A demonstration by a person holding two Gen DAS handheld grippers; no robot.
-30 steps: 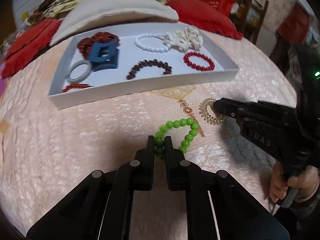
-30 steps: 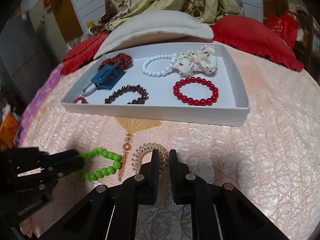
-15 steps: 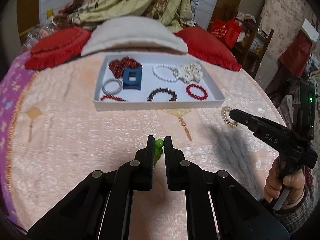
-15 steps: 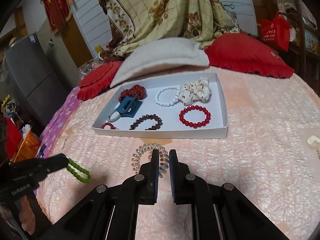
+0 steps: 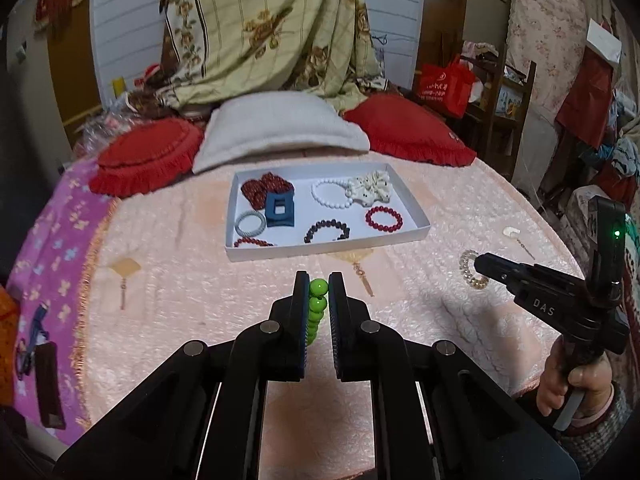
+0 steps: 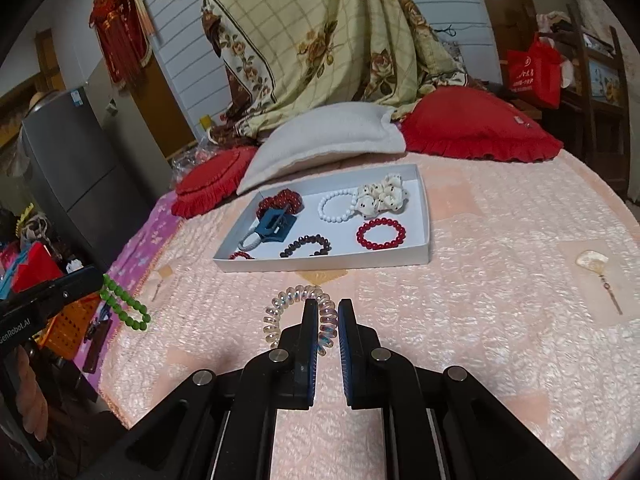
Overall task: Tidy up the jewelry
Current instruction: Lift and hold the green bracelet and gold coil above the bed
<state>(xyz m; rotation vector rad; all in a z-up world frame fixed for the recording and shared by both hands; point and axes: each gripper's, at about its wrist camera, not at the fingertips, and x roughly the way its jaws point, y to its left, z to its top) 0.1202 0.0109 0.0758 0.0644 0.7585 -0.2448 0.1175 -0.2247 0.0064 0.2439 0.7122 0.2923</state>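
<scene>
Left gripper (image 5: pixel 319 286), bottom centre of the left wrist view, is pinching the green bead bracelet (image 5: pixel 315 308): the beads stand in a column between the two fingers, top bead right at the tips. In the right wrist view the same bracelet (image 6: pixel 124 304) hangs as a loop off the gripper tip at the left edge, above the pink bedspread (image 6: pixel 480 320).

Right gripper (image 6: pixel 328 308), bottom centre of its own view, is clamped on the clear spiral hair tie (image 6: pixel 288 308); the coil arcs up and left from the fingertips, one side caught between them. In the left wrist view the tie (image 5: pixel 470 270) sits at the gripper tip, right of centre.

White tray (image 5: pixel 416 216), upper centre in both views, well apart from both grippers, holds a red bracelet (image 5: pixel 383 219), dark bracelet (image 5: pixel 327 230), white bracelet (image 5: pixel 330 194), blue claw clip (image 5: pixel 280 210) and spotted scrunchie (image 5: pixel 370 188).
</scene>
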